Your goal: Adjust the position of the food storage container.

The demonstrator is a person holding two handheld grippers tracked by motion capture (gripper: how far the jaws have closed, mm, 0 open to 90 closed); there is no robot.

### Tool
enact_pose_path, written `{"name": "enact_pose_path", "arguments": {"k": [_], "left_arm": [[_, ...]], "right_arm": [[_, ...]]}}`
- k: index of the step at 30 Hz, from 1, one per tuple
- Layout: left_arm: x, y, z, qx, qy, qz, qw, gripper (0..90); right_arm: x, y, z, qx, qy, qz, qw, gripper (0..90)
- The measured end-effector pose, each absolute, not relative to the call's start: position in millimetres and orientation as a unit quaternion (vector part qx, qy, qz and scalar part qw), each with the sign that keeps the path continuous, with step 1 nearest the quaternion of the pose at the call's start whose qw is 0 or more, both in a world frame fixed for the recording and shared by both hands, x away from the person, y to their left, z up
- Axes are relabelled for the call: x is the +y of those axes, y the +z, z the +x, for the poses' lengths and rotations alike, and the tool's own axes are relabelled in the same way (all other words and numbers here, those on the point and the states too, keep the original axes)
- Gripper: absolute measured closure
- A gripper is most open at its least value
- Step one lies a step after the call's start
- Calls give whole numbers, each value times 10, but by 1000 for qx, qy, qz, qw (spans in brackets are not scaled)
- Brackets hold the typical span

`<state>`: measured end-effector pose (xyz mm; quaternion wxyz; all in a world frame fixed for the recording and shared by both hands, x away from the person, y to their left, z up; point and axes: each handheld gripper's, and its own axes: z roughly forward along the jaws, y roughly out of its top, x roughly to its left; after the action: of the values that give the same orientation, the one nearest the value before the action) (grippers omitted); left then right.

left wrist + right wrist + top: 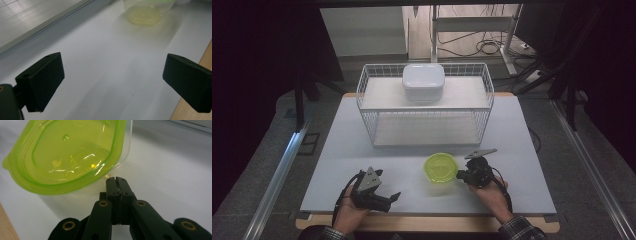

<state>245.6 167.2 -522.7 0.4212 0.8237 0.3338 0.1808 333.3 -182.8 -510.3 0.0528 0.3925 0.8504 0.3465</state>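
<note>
We see the right hand-held gripper [460, 175], jaws pressed together, at the rim of the green-lidded container [441, 167] on the table [522, 150]; our left hand-held gripper [396, 197] rests nearby, spread wide.

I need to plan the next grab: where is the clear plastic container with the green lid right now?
In the high view, the clear plastic container with the green lid sits on the white table, front centre, before the white wire basket, beside the right gripper.

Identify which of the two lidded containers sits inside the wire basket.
The white container: it rests on the upper shelf of the wire basket. The green-lidded one stands outside on the table, beside the right gripper.
</note>
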Motion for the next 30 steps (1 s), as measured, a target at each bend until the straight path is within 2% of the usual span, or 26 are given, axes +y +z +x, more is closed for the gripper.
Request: {"name": "enact_pose_path", "arguments": {"k": [14,22,26,30], "left_arm": [[1671,-5231,2457,332,178,825,420,34],[1684,-5230,2456,334,177,825,421,34],[1681,-5230,2458,332,177,826,420,34],[1695,-5228,2460,333,179,826,419,34]], "right_arm": [[-1425,-5137,3424,862,350,365,38,895],[-1431,-5121,3455,862,348,363,58,888],[-1501,-5064,3436,865,341,357,88,809],[-1567,-5023,3397,868,338,349,106,686]]}}
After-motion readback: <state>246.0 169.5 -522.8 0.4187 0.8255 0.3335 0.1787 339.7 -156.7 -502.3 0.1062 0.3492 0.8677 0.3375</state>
